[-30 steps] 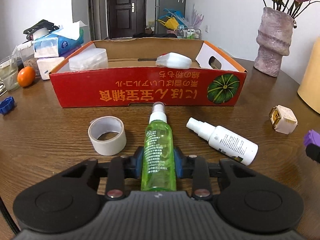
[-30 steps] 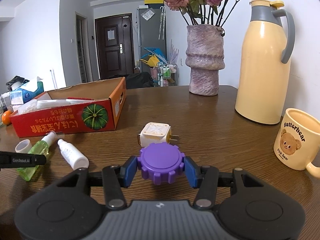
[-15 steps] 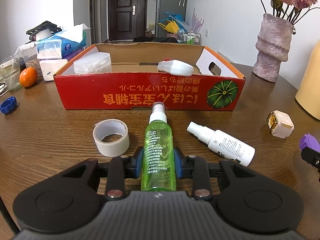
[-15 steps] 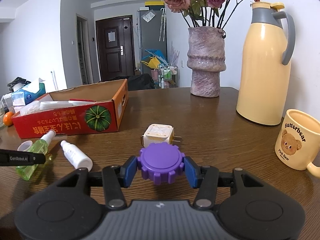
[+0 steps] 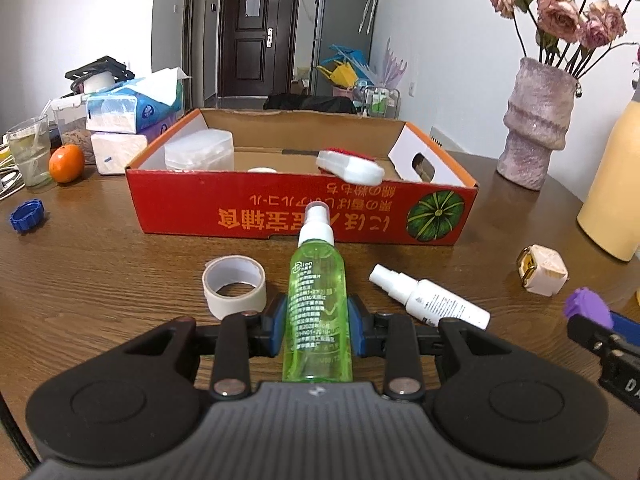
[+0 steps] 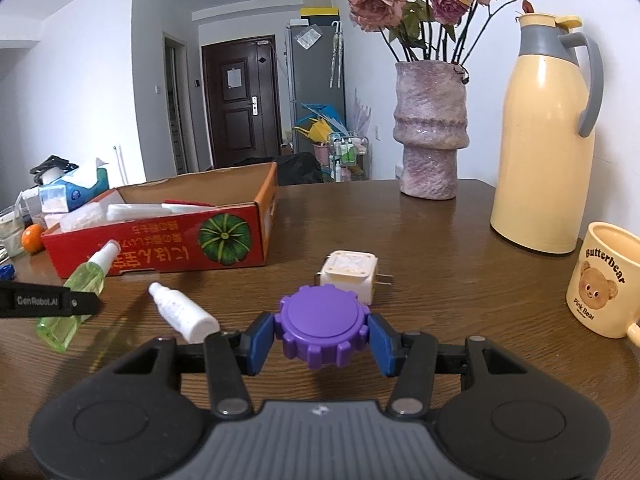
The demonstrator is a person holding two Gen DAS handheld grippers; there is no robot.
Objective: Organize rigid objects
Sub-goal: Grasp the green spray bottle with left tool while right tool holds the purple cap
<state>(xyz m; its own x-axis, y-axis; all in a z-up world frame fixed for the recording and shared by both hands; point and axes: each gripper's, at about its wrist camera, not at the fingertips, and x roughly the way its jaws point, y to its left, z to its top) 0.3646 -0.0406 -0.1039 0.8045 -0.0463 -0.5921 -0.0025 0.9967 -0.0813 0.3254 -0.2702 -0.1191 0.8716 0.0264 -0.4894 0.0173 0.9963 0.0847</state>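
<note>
My left gripper (image 5: 318,330) is shut on a green spray bottle (image 5: 317,300), nozzle pointing at the red cardboard box (image 5: 280,216); the bottle hangs just above the table. From the right wrist view the same green spray bottle (image 6: 80,284) shows at the left. My right gripper (image 6: 322,338) is shut on a purple ridged cap (image 6: 322,328), also seen as the purple ridged cap (image 5: 586,306) at the left view's right edge. A white spray bottle (image 5: 430,298) lies on the table, as do a roll of tape (image 5: 234,284) and a white plug adapter (image 6: 350,270). The box holds a clear plastic tub (image 5: 200,152) and a white-and-red item (image 5: 350,166).
A blue cap (image 5: 27,215), an orange (image 5: 66,162), a glass and tissue packs stand at the far left. On the right are a purple vase (image 6: 430,128), a yellow thermos (image 6: 546,136) and a bear mug (image 6: 604,280). The wooden table (image 6: 460,280) spreads around.
My left gripper has risen a little with the green bottle, so the box's inside shows more. The right gripper and its purple cap have hardly moved.
</note>
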